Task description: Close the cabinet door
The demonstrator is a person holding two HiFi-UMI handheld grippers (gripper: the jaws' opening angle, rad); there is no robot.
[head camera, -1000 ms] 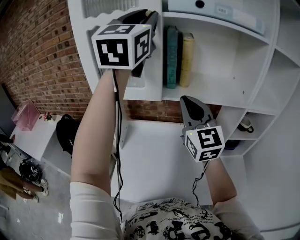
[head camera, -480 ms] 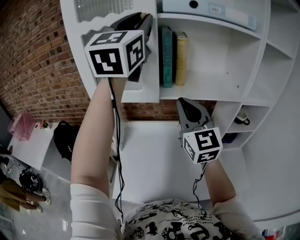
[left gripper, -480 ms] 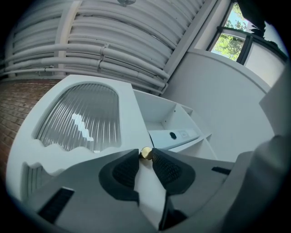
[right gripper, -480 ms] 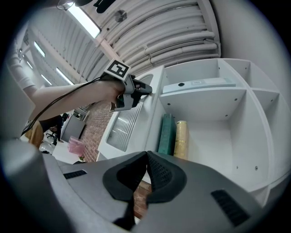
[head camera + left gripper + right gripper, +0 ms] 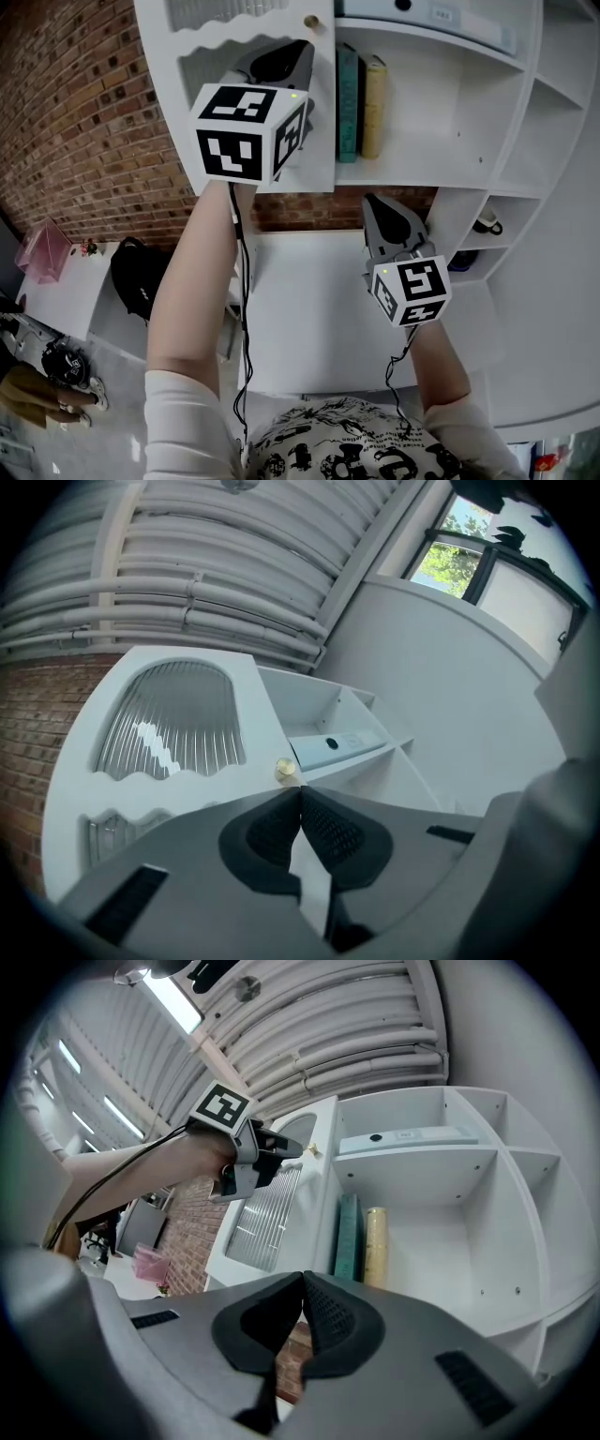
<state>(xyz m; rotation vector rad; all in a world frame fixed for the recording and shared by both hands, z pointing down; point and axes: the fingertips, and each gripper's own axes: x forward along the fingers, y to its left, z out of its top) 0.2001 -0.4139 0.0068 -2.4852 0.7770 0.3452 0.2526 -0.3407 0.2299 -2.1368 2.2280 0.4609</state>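
The white cabinet door [image 5: 234, 28], with a ribbed glass panel and a small brass knob [image 5: 310, 21], stands partly swung across the shelf opening. My left gripper [image 5: 302, 47] is shut with nothing between its pads, its tip against the door's face just under the knob [image 5: 285, 770]. In the left gripper view the closed tips [image 5: 300, 789] meet in front of the door [image 5: 169, 724]. Lower and to the right, my right gripper [image 5: 375, 199] is shut and empty, away from the door. The right gripper view shows its tips [image 5: 302, 1277] touching and the left gripper [image 5: 281, 1147] at the door [image 5: 272, 1213].
A teal book [image 5: 348, 103] and a yellow book [image 5: 373, 108] stand upright in the open compartment, with a pale binder [image 5: 431, 14] on the shelf above. A mug [image 5: 487, 225] sits in a right-hand cubby. A brick wall [image 5: 84, 141] is at the left, a white table [image 5: 300, 309] below.
The door has swung right towards the shelves and its knob now shows. My left gripper has dropped a little and its jaws have closed. The right gripper has barely shifted.
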